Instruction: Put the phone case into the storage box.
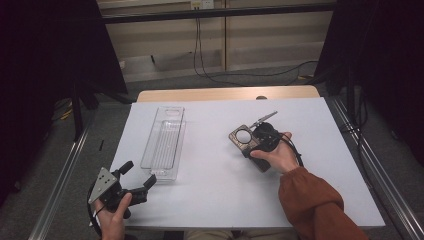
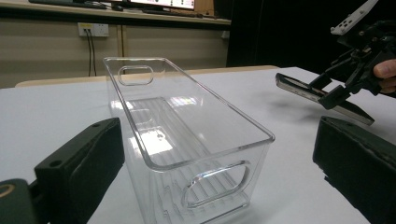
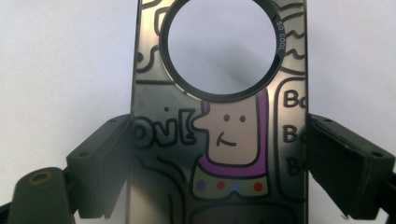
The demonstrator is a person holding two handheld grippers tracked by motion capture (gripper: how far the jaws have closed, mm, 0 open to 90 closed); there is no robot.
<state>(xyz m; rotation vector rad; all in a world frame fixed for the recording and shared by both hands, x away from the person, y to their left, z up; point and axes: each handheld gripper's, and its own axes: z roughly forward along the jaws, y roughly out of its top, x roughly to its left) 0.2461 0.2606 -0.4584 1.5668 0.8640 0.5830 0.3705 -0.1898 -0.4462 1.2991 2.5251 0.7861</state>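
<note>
Phone case (image 3: 219,116) clamped in right gripper (image 1: 255,145); left gripper (image 1: 134,176) apart beside clear bin (image 1: 165,140).

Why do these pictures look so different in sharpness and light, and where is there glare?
High view: dim, dark at the sides, soft shadow beside the phone case. Left gripper view: ceiling light glints off the clear bin, and its near black jaws are blurred. Right gripper view: the case is crisp, its bottom edge soft.

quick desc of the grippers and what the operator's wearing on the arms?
Both grippers are black with two blocky black jaws. The left gripper carries a grey three-cornered plate dotted with small holes; the right gripper has the same kind of plate and a black cable trailing from it. The right arm wears a rust-orange sleeve gathered at the cuff.
</note>
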